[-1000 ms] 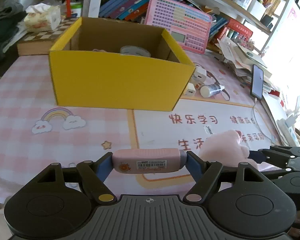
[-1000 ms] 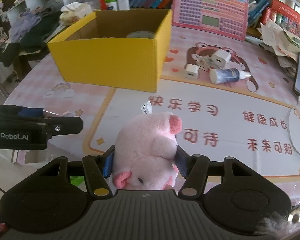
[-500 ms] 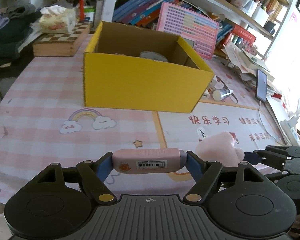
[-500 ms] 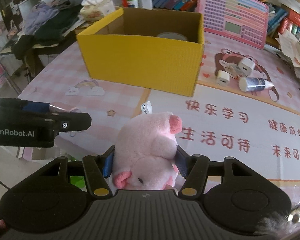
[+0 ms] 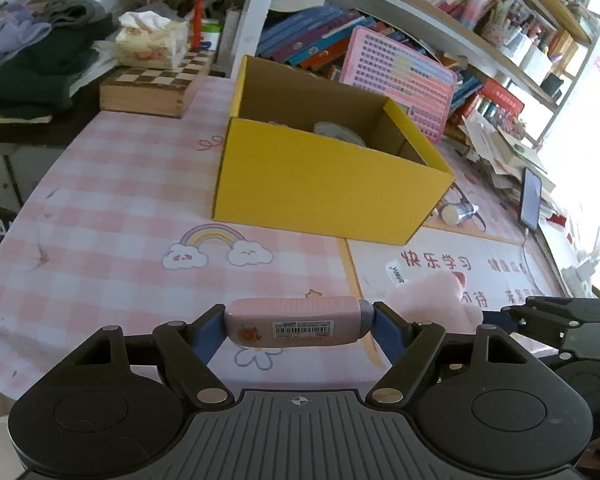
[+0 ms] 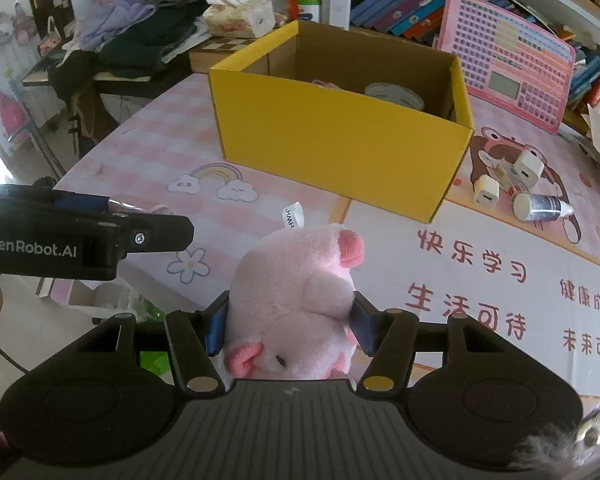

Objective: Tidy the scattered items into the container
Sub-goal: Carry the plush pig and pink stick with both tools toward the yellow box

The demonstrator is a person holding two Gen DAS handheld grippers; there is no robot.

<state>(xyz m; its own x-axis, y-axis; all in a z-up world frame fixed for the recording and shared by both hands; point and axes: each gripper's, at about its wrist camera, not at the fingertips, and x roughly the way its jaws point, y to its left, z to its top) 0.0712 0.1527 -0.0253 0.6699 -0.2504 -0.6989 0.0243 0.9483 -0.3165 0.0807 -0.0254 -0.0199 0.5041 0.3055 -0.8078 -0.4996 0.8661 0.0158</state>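
Observation:
The yellow cardboard box (image 5: 328, 196) stands open on the pink mat, with a roll of tape (image 5: 336, 132) inside; it also shows in the right wrist view (image 6: 340, 136). My left gripper (image 5: 298, 322) is shut on a pink tube (image 5: 296, 322) with a barcode label, held above the mat's near edge. My right gripper (image 6: 290, 324) is shut on a pink plush pig (image 6: 296, 300), held to the right of the left gripper. The pig also shows in the left wrist view (image 5: 436, 300).
Two white chargers (image 6: 512, 176) and a small spray bottle (image 6: 540, 208) lie right of the box. A pink abacus toy (image 6: 508, 76) leans behind it. A chessboard box (image 5: 152, 88), tissue pack and clothes pile sit far left. A phone (image 5: 531, 200) lies at the right.
Both grippers have pulled back and risen with their loads; the box looks smaller and sits further right in the left wrist view. Grips are unchanged.

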